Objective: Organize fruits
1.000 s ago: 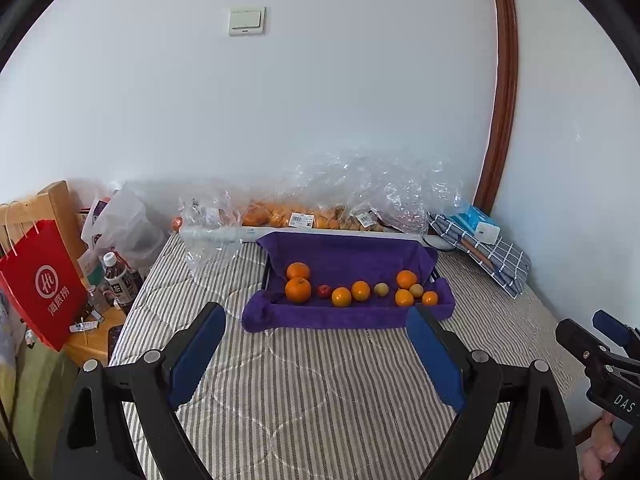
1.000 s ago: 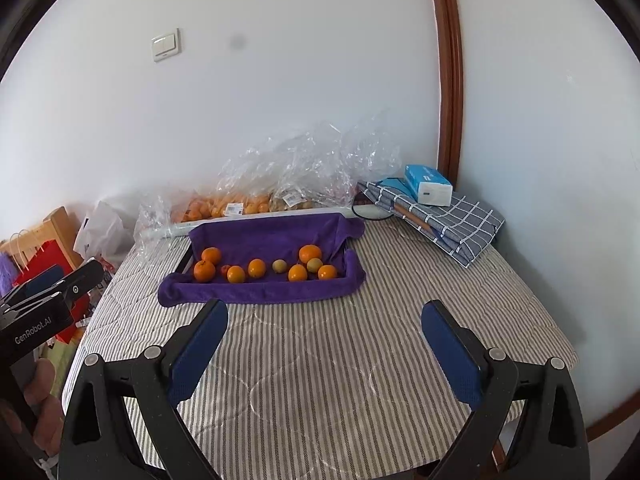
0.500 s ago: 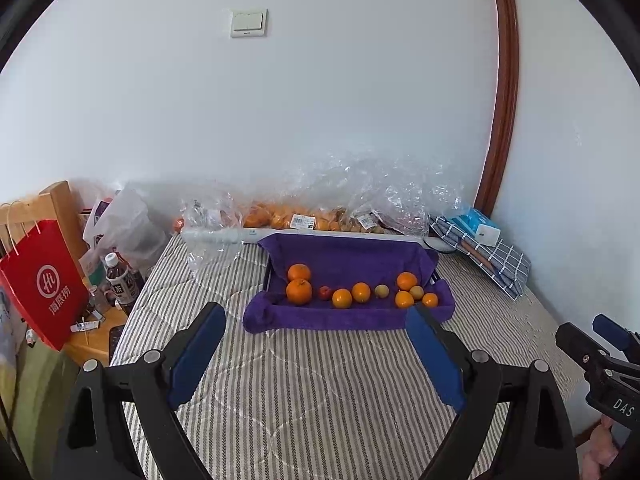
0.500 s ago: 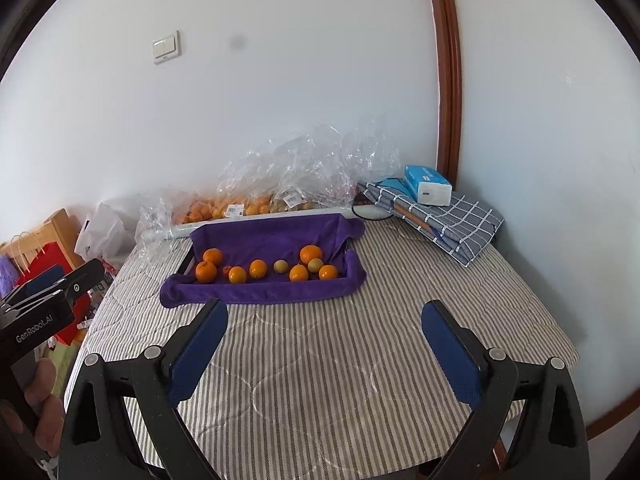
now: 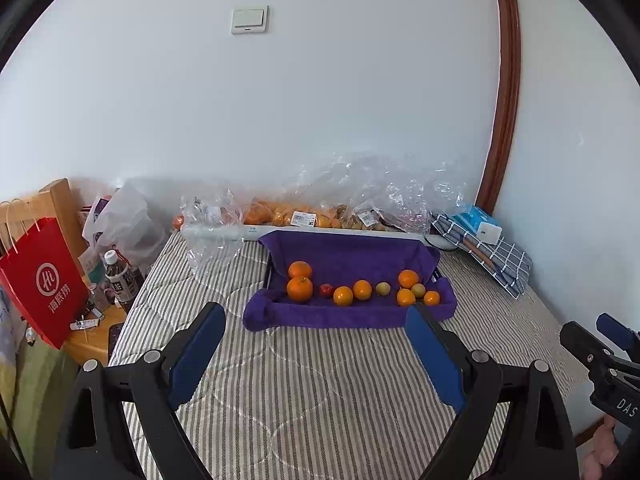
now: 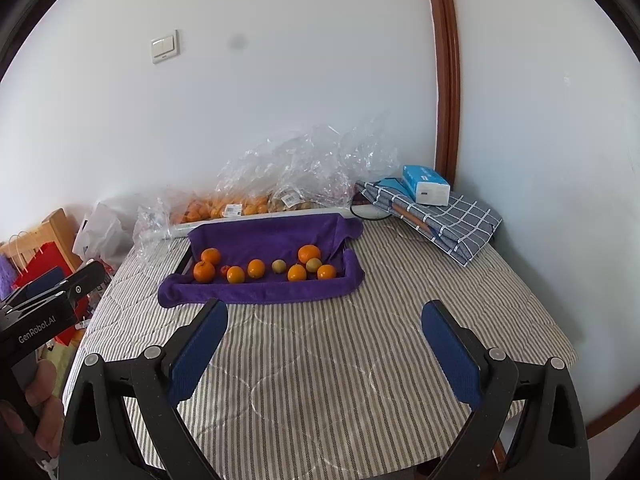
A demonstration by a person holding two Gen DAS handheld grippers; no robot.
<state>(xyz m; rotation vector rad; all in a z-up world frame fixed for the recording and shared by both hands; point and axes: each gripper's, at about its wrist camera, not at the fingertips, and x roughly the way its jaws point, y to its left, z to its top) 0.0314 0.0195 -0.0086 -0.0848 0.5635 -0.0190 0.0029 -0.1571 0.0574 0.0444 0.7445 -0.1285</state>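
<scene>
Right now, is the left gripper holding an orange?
No, the left gripper is open and empty, while the oranges lie on the purple towel.

Left wrist view: mounted behind the left gripper [image 5: 316,336], looking forward and slightly down across the grey-striped quilted surface [image 5: 320,392] toward the white back wall [image 5: 320,112]; purple towel-lined tray of fruit [image 5: 348,312] centred, just beyond the blue fingertips. Right wrist view: mounted behind the right gripper [image 6: 324,332], facing the same wall from further right, set somewhat further back from the same tray [image 6: 260,292], now left of centre. Shared by both: tray, striped surface, crumpled clear plastic bags [image 5: 380,196] [image 6: 304,168], folded blue checked cloth [image 5: 500,256] [image 6: 452,220], brown door frame [image 5: 504,92] [image 6: 444,72]. Each gripper visible at the other view's edge.
</scene>
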